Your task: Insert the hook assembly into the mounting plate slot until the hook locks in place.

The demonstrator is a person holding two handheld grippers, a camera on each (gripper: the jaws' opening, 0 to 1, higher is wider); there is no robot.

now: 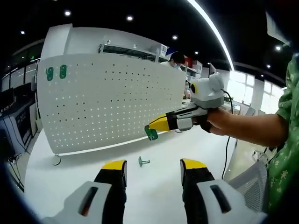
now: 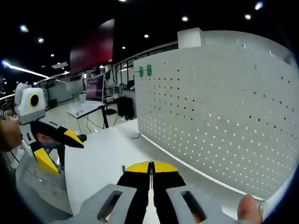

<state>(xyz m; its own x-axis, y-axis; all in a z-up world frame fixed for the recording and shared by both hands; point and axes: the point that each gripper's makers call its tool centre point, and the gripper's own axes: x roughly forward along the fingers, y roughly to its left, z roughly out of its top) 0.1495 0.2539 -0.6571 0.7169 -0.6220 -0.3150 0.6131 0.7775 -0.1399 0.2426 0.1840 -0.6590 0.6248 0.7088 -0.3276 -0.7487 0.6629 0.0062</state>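
White tabletop (image 1: 70,182) runs out in front of a tall white pegboard (image 1: 107,102) that stands upright across the workspace, with an office of ceiling lights and desks behind it. Two green hooks (image 1: 56,72) already sit near the board's upper corner – they show again in the right gripper view (image 2: 145,70).

In the left gripper view the right gripper (image 1: 156,125) reaches in from the right, held by a hand (image 1: 219,122), its yellow-tipped jaws clenched on a green hook (image 1: 151,133) that hangs from the tips just short of the board's face. In its own view the right gripper (image 2: 150,168) shows jaws pressed together; the hook itself is hidden there.

A second green hook (image 1: 143,162) lies loose on the table between the board and the left gripper (image 1: 153,170), whose jaws stand released and wide apart, holding nothing. The left gripper (image 2: 56,144) also appears from the side in the right gripper view, well back from the board.

The coming move likely turns on this – the held hook sits just in front of the perforated face, low on the board, so the right hand is clearly the nearer one and must push the hook's back forward into a row of holes.
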